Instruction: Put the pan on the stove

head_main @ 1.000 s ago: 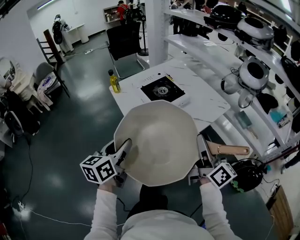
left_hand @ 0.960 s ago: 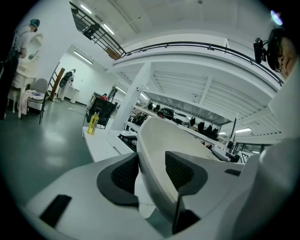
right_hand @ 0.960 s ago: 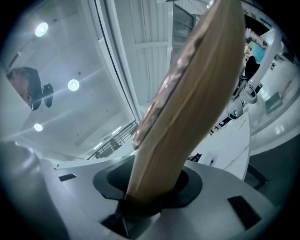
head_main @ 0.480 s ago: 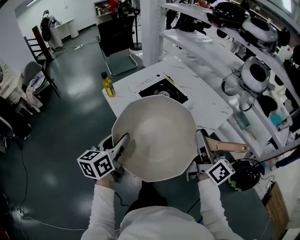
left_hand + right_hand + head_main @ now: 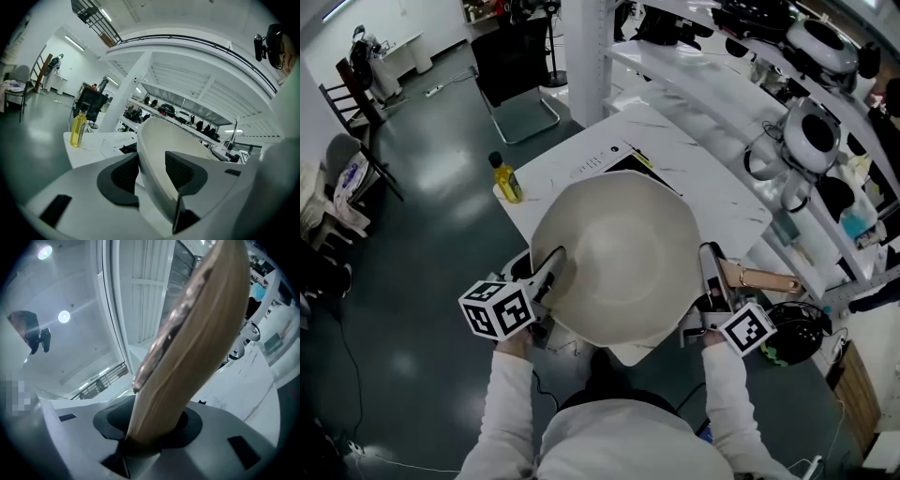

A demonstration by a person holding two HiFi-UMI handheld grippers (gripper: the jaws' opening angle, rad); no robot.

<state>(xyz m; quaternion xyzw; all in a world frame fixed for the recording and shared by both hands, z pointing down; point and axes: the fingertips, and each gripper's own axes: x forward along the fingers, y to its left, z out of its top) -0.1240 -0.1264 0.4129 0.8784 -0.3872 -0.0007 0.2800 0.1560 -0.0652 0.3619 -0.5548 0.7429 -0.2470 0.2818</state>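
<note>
A big cream pan (image 5: 617,255) hangs in the air between my two grippers, above the near end of a white table (image 5: 572,164). My left gripper (image 5: 547,270) is shut on the pan's left rim (image 5: 157,140); in the left gripper view one pad sits on each side of the wall. The right gripper (image 5: 711,277) is shut on the pan's wooden handle (image 5: 761,278), which fills the right gripper view (image 5: 197,333). The black stove (image 5: 625,161) lies on the table; only its far edge shows past the pan.
A yellow oil bottle (image 5: 506,178) stands at the table's left corner. White shelves (image 5: 741,94) with round appliances and dark gear run along the right. A black chair (image 5: 502,56) stands beyond the table. A black round object (image 5: 795,333) lies low at the right.
The pan, held in both grippers, has travelled toward the table. It now covers most of the stove, which showed in full a second ago. Both grips are unchanged.
</note>
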